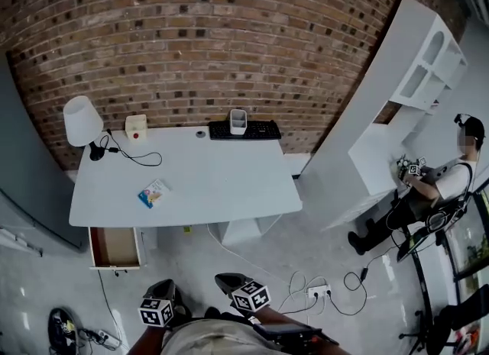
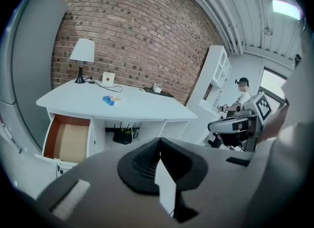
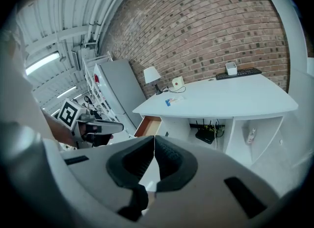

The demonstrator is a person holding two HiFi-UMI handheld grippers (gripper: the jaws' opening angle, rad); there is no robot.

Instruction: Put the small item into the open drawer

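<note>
Jaws are seen pressed together on both tools, and nothing is pinched between them. The left gripper (image 1: 162, 292) and the right gripper (image 1: 229, 281) are held side by side, low in front of the person, and both are pointed toward the wide white desk (image 1: 229, 185). They are kept well apart from it.

Past the left gripper, the open drawer with a brown wooden inside (image 1: 114, 246) is found. It is pulled out under the left end of the desk, and nothing can be seen in it.

Farther on, the small flat blue and white packet (image 1: 153, 193) is seen lying on the desk top, near the front edge and just above the drawer. It has not been picked up yet. Its long side is turned on a slant, from near left to far right in the head view.

The packet is placed almost straight ahead of the left gripper, so the left hand is judged to be the nearer 1 of the 2. It is thought that the jaws must be opened first, and the slant of the packet must be matched.
</note>
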